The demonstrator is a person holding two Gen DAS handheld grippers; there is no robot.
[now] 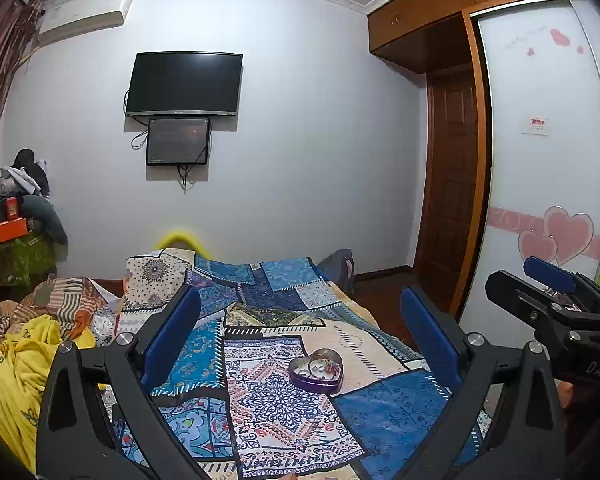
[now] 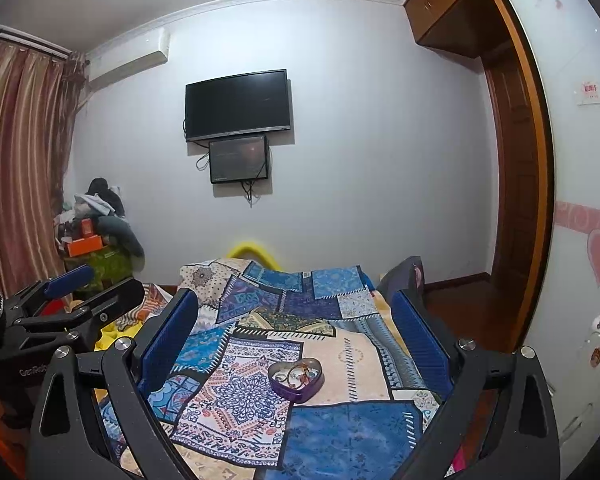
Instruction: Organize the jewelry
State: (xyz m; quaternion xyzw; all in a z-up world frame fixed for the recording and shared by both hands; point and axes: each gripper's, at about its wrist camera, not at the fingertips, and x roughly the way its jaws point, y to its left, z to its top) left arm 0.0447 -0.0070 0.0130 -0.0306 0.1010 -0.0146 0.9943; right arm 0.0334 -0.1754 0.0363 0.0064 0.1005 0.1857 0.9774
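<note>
On patchwork bedspread (image 1: 260, 408): heart tin (image 1: 316, 370) holding jewelry. My left gripper (image 1: 300, 344), right gripper (image 2: 296, 344) both wide, empty. Risk: soft bedding tips tin.

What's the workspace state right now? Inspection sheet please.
Surface: bed under a patchwork bedspread.
Job's things: purple heart-shaped tin, lid off, jewelry inside; it sits on the bedspread.
Clutter: yellow cloth and striped fabric at bed's left; pile with orange box in corner.
Grippers: left gripper and right gripper both open, empty, above the bed.
Cables: loose wires under TV and small screen.
Surroundings: air conditioner, curtain, wooden door, wardrobe.
</note>
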